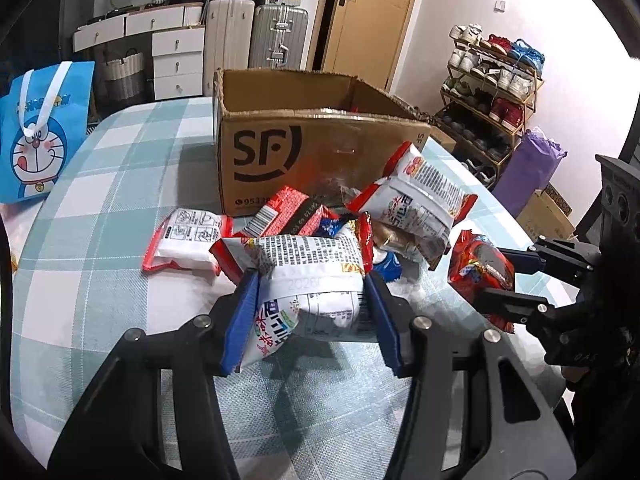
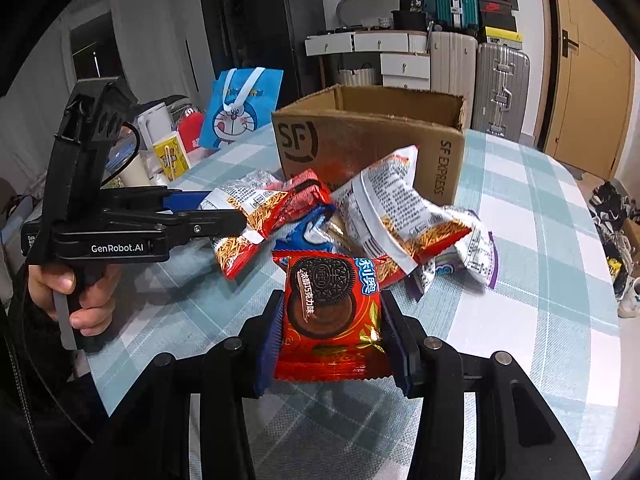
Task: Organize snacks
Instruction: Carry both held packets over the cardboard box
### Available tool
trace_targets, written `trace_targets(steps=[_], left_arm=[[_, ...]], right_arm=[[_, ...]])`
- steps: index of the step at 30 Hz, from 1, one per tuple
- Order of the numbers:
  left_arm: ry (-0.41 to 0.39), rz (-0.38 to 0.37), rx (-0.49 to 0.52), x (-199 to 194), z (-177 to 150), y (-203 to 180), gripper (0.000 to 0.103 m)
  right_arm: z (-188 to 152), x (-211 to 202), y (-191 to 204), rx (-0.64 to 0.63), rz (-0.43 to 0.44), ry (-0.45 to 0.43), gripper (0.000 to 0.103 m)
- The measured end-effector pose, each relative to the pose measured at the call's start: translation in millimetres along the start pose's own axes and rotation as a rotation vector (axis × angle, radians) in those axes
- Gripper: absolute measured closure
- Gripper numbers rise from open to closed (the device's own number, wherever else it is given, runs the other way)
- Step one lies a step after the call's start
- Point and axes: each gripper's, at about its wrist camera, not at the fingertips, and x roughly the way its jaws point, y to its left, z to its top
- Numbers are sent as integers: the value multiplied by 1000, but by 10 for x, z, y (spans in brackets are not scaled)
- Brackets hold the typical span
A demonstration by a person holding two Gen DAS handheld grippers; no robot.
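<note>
I am clamping my left gripper (image 1: 310,300) across the soft, light noodle packet (image 1: 308,276) above the table (image 1: 100,200), while my right gripper (image 2: 332,328) is pinching the slippery cookie packet (image 2: 332,316) by its sides.

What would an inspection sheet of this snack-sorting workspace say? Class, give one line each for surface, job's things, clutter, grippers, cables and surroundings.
Surface: round table under a pale blue-and-white checked cloth.
Job's things: open brown cardboard SF box; pile of snack packets in front of it.
Clutter: blue cartoon tote bag; yellow carton at the table's edge.
Grippers: left gripper shut on a white noodle packet; right gripper shut on a red Oreo packet.
Cables: black cable looping behind the left gripper.
Surroundings: silver suitcase, white drawers, shoe rack, wooden door.
</note>
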Motion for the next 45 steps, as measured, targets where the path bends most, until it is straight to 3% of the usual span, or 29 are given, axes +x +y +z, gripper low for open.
trace_targets(steps=[14,24,34,45], left_arm=[[-97,6,3,-380,140,11,53],[-148,14,-8,-572,324,11,53],[-185,34,-19,-691,663,55,53],[-195,60,-19,-518,1209,109,52]], right_arm=[[170,-271,-5,22,-24,-110,56],[360,-287,-172,84,-59,-134,56],[636,-283,-347,149,-74,-169,56],[1077,-186,-483,168,-72,-209,56]])
